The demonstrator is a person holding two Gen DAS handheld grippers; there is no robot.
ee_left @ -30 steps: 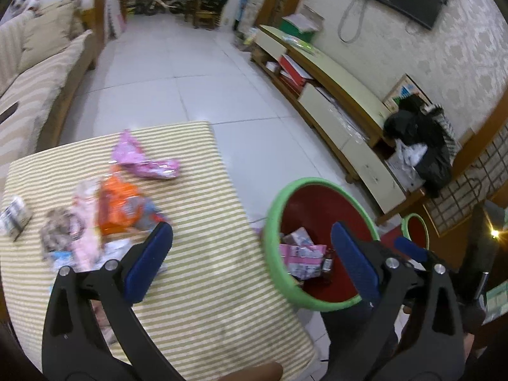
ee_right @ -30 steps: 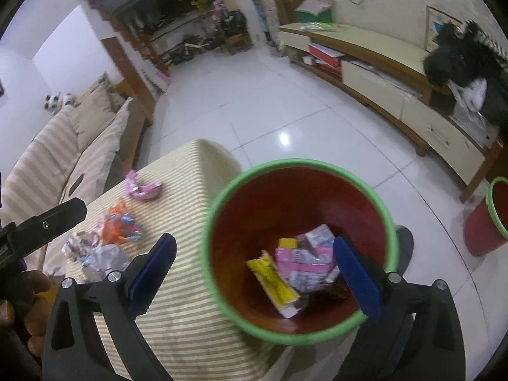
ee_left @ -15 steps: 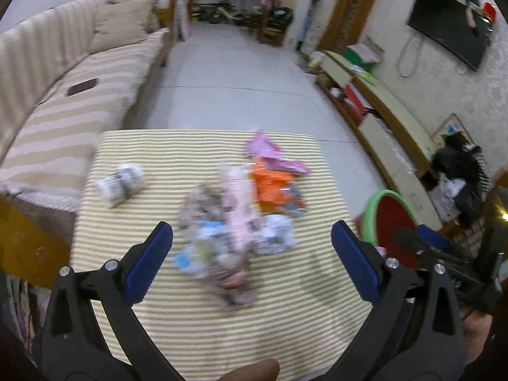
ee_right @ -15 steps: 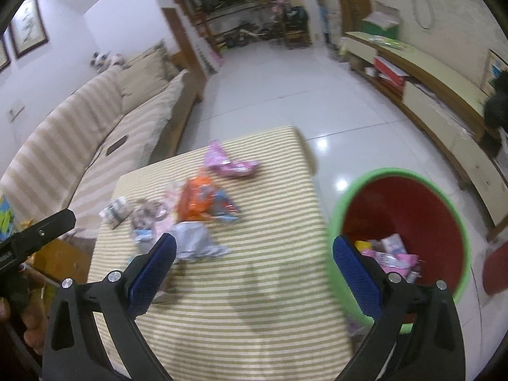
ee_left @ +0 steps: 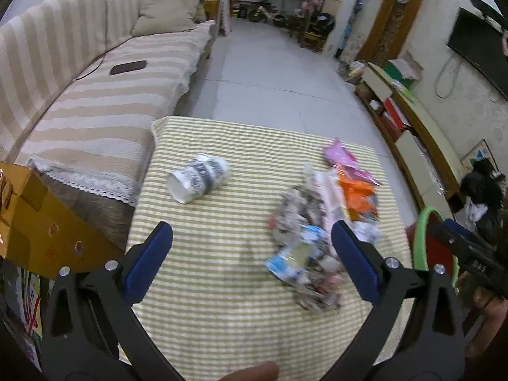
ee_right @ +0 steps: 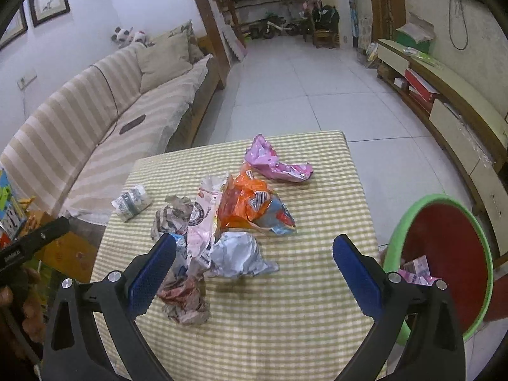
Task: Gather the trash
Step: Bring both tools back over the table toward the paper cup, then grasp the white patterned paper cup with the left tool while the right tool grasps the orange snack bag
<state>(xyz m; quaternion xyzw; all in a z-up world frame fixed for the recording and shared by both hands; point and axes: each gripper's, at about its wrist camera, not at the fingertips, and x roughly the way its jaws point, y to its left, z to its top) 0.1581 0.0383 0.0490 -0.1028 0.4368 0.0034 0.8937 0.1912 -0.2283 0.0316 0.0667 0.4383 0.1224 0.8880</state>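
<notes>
Hovering spread wide and empty, left gripper [ee_left: 250,247] and right gripper [ee_right: 254,250] over wrappers [ee_right: 250,203], print unreadable, bin [ee_right: 444,254] beside table [ee_right: 301,301]

Both grippers have swung away from the red bin [ee_right: 444,250] toward the tabletop [ee_right: 301,301]. A second ago the right gripper [ee_right: 254,265] hung straight over the bin's mouth; now it faces the wrapper pile [ee_right: 235,222], with the bin off to its right. The left gripper [ee_left: 252,262] has turned further left, bringing the paper cup [ee_left: 198,181] and the sofa [ee_left: 95,89] into its view.
</notes>
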